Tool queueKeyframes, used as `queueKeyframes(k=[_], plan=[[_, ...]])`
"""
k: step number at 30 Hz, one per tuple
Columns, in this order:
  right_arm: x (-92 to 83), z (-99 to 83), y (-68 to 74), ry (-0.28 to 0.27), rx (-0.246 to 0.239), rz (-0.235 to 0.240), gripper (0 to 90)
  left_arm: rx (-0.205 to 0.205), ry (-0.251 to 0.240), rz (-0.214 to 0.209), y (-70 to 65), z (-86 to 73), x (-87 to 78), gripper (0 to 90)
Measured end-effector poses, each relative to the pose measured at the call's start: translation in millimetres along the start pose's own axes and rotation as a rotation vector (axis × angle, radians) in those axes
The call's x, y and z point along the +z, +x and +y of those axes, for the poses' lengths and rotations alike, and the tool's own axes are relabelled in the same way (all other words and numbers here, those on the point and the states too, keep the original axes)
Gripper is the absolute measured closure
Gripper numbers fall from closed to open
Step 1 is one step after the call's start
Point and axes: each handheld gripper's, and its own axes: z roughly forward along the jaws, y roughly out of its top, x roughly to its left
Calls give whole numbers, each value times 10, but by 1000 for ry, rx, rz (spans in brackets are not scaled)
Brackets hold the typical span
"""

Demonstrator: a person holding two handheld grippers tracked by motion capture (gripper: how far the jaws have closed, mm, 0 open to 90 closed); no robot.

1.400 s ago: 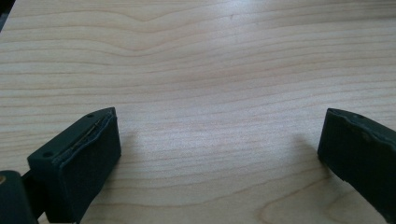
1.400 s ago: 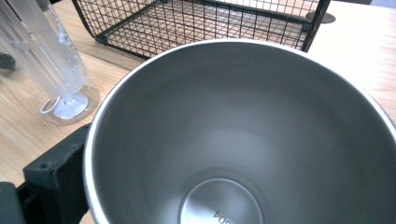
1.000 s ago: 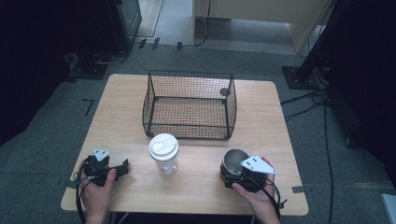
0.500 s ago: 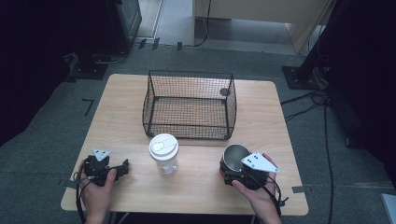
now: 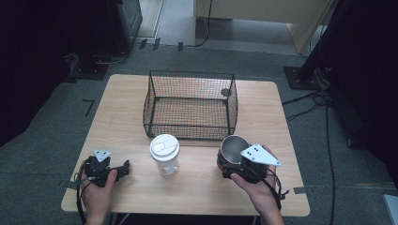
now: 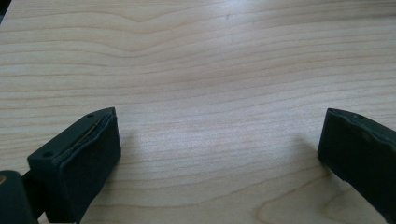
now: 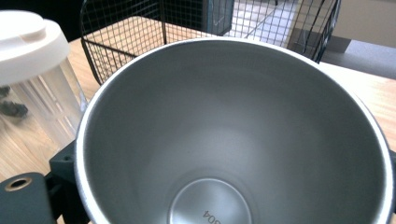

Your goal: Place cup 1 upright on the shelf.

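While my right claw [image 5: 228, 161] grips the steel cup [image 5: 233, 148] near the front right of the tabletop [image 5: 126, 112], its jaws sit closed against the cup's sides, and my right hand [image 5: 256, 185] holds the tool from behind. The cup stands upright, mouth open to the ceiling, just in front of the right front corner of the wire basket [image 5: 190, 105]. In my right gripper view the cup [image 7: 233, 135] is bare inside, with small stamped figures on its bottom.

A clear plastic cup with a white lid [image 5: 164, 153] stands upright to the left of the steel cup, near it but apart, also just in front of the basket.

My left claw [image 5: 123, 169] rests low at the front left of the tabletop, held in my left hand [image 5: 96, 190], well apart from both cups. In my left gripper view its jaws stand wide apart over bare wood [image 6: 210, 70], with nothing between them.
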Motion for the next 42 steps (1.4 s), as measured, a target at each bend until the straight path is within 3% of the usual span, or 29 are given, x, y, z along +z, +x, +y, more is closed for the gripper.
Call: queueKeyframes(k=[12,31,42], plan=[[26,264,20,-42,-21,4,75,4,1,-3,-1,0,-1,0],[103,499,15,-75,-19,16,75,7,0,-5,-2,0,0,0],[134,715,4,-108,-43,12,75,7,1,-4,-3,1,-1,0]])
